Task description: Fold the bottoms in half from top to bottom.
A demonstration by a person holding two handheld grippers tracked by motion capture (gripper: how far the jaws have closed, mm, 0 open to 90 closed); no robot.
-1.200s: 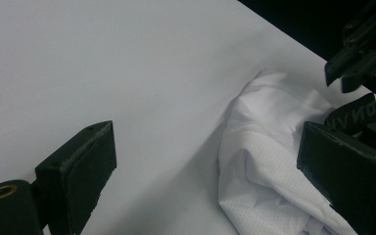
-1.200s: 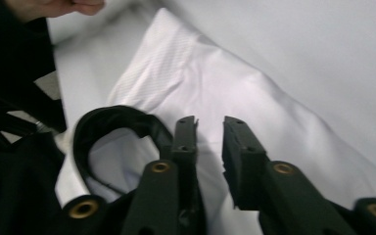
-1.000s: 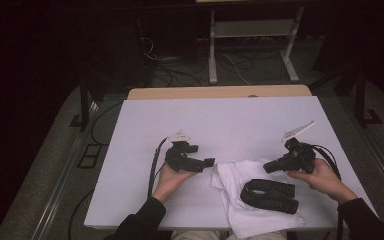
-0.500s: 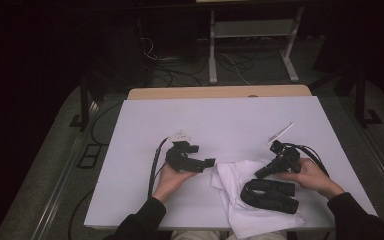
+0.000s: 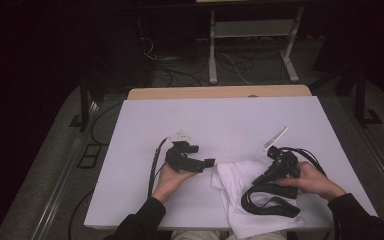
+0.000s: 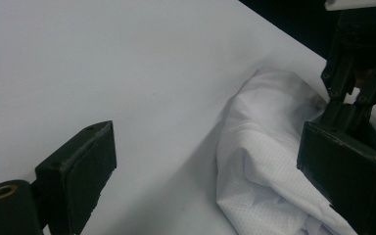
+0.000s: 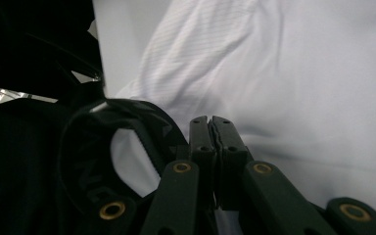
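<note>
A crumpled white cloth (image 5: 235, 182) lies at the near right of the white table (image 5: 230, 120), and a black looped strap (image 5: 267, 202) rests on it. My left gripper (image 5: 204, 155) sits just left of the cloth, pointing at it, jaws wide apart with nothing between them. In the left gripper view the cloth (image 6: 259, 147) bulges beside the right-hand jaw of my left gripper (image 6: 210, 181). My right gripper (image 5: 259, 179) hangs low over the cloth beside the strap. The right gripper view shows my right gripper (image 7: 210, 129) with jaws pressed together, the strap (image 7: 85, 161) at their left, the cloth (image 7: 298, 73) behind.
A wooden strip (image 5: 220, 92) runs along the table's far edge. Beyond it a metal stand (image 5: 250, 35) and loose cables (image 5: 180, 75) sit on the dark floor. The table's far half is bare white surface.
My right hand has shifted left and lower, bringing its gripper from the cloth's right edge over the cloth next to the strap. The left hand has stayed still.
</note>
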